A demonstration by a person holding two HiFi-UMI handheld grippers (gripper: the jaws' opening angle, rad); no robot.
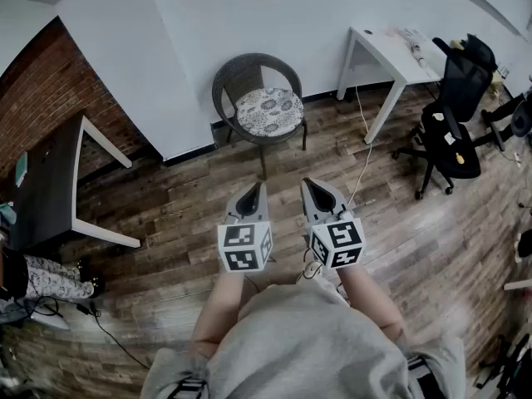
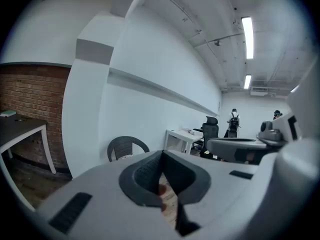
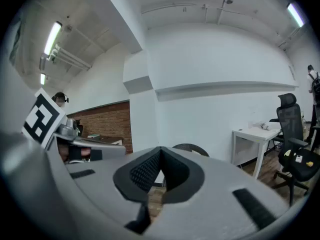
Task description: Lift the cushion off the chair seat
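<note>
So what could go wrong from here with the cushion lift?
The left gripper and right gripper are shut and far from the cushion; they must open first. The chair rim wraps the cushion, so a gripper may snag. The floor cable ahead is a trip hazard.

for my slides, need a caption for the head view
Shut and empty, the left gripper and right gripper hang side by side short of the chair, cushion on its seat.
</note>
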